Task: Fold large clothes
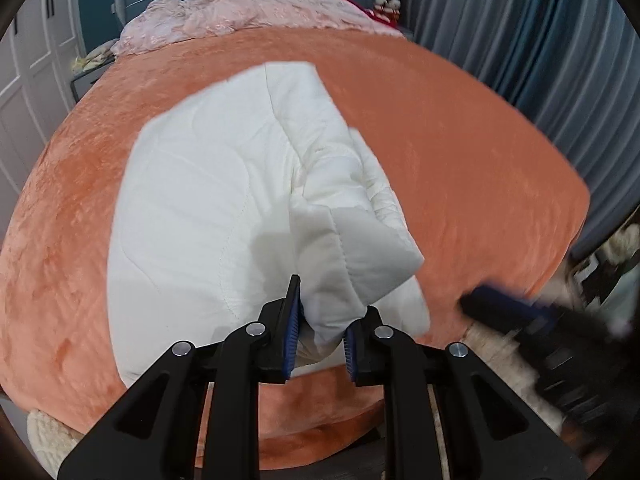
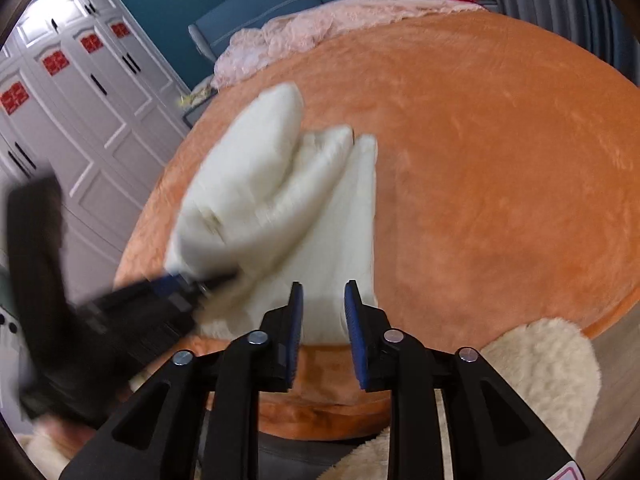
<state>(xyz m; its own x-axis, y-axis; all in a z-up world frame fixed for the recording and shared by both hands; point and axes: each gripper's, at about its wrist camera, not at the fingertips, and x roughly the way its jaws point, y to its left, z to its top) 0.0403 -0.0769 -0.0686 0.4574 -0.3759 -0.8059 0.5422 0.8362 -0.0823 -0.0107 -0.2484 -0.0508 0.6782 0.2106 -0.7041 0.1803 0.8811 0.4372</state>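
The white quilted padded garment [image 1: 224, 200] is lying in the middle of the left wrist picture, on the bed covered with an orange plush blanket [image 1: 460, 152], and it is already partly folded into thick layers. The left tool [image 1: 320, 334] is clenching one bulky corner of this garment between its blue pads, at the lower centre of the frame. The right tool [image 2: 323, 320] is standing released, its jaws apart with nothing pressed between them; only the near edge of the garment is showing behind the gap.

Several things can go wrong from here. The corner in the left tool is thick and slippery (several layers together, I think), so it may be slipping out if it is pulled fast. With only one tool holding, the folded layers may be sliding apart or twisting. The near edge is also lying close to the bed's rim at the bottom of the frame, so the garment may be dragged off.
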